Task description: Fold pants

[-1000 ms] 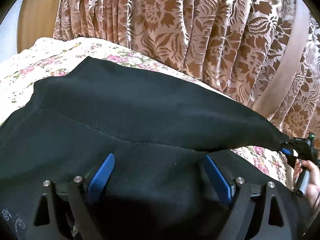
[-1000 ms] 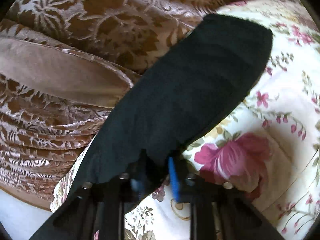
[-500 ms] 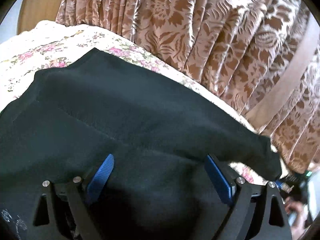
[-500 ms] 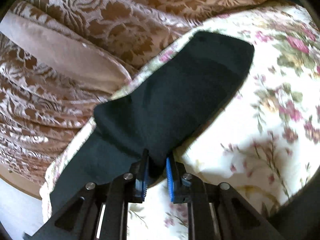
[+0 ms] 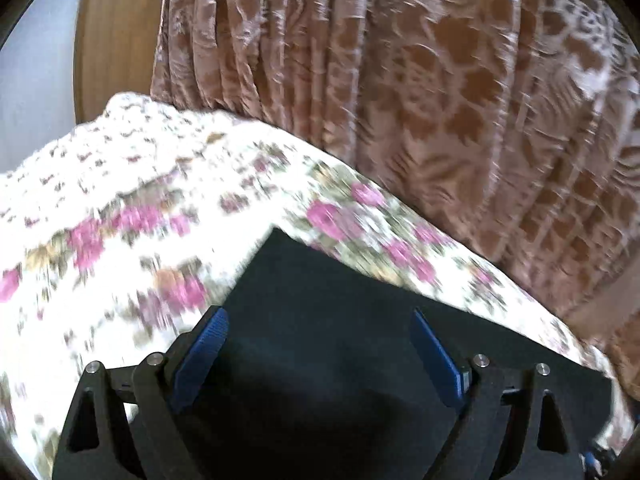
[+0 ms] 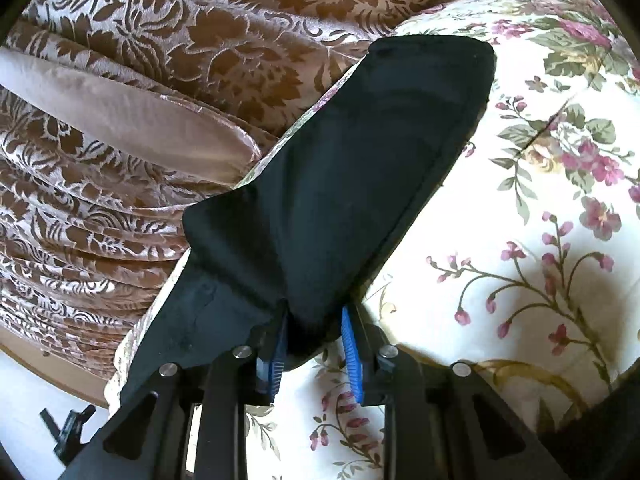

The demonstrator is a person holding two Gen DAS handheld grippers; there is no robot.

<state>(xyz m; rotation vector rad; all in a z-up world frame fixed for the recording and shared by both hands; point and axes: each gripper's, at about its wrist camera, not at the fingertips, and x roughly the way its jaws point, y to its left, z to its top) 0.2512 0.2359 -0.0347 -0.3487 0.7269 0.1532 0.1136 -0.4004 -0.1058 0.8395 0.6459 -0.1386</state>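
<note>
Right tool [image 6: 313, 344] just been opening, pants [image 6: 360, 184] hem loose between pads. Left tool [image 5: 320, 356] wide, holding nothing. Back straight off bed [image 6: 560, 280], avoid snagging fold.

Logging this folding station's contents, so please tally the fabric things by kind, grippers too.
Black pants: 1
Floral bedspread: 1
Brown patterned curtain: 1
Grippers: 2, left gripper and right gripper
Total: 5
</note>
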